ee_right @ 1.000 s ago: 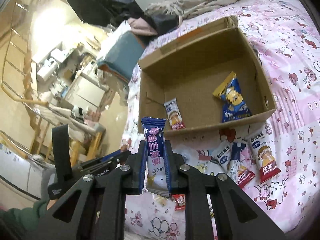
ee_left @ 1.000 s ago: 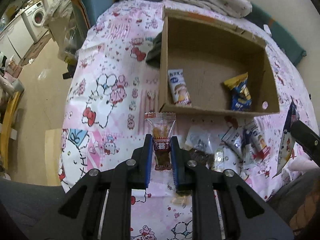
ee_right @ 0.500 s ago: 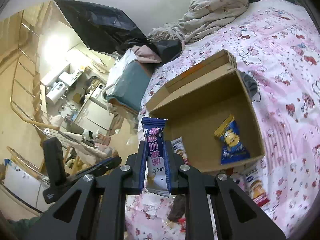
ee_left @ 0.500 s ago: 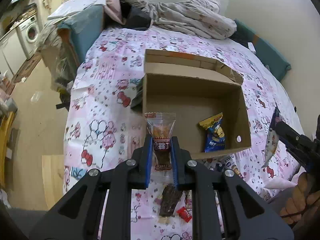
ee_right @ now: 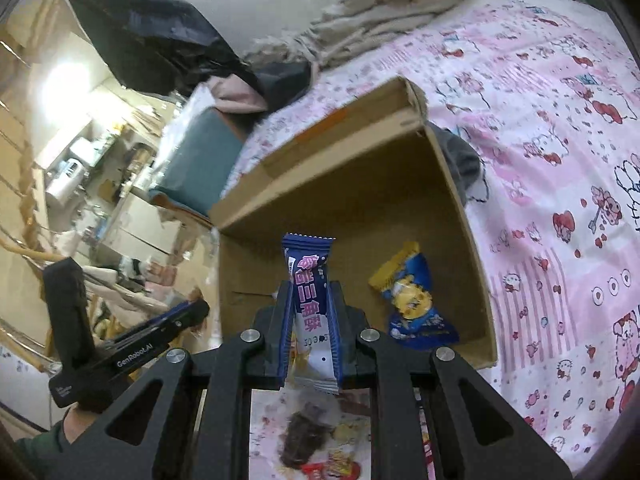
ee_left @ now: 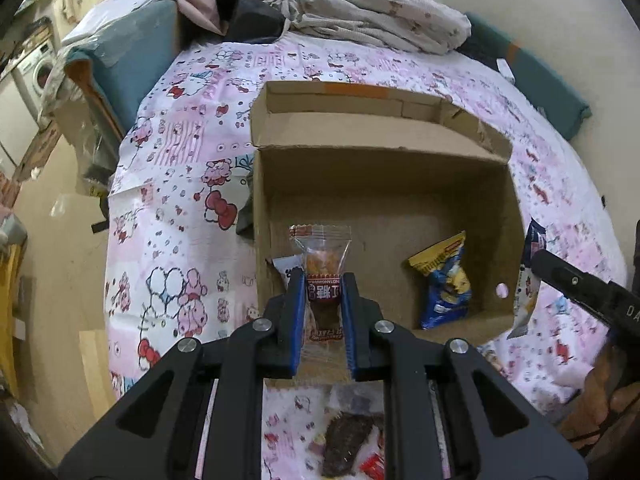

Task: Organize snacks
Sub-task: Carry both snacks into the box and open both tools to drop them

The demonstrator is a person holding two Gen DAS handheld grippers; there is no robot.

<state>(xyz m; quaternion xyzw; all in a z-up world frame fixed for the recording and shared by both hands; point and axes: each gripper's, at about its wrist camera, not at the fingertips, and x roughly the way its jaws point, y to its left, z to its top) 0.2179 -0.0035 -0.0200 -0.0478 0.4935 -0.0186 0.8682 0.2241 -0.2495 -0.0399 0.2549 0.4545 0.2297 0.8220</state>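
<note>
An open cardboard box (ee_left: 384,132) (ee_right: 352,168) lies on a pink cartoon-print bedspread. My left gripper (ee_left: 322,280) is shut on a clear snack packet (ee_left: 322,264) with a red label, held over the box's near left side. My right gripper (ee_right: 310,292) is shut on a purple-blue snack bar (ee_right: 310,280), held above the box's near edge. Inside the box lies a blue and yellow snack bag (ee_left: 446,280) (ee_right: 412,300). A white packet (ee_left: 284,270) peeks out behind my left fingers. The right gripper also shows at the right edge of the left wrist view.
Loose snacks, among them a dark packet (ee_left: 346,444) (ee_right: 304,432), lie on the bedspread in front of the box. Crumpled bedding (ee_left: 372,12) is piled at the far end. A teal-covered piece of furniture (ee_left: 120,52) stands left of the bed. The floor drops off on the left.
Both grippers have moved from the snack pile toward the box, each keeping its packet. The loose snacks have slid down below the fingers, and the box now fills the middle of both views.
</note>
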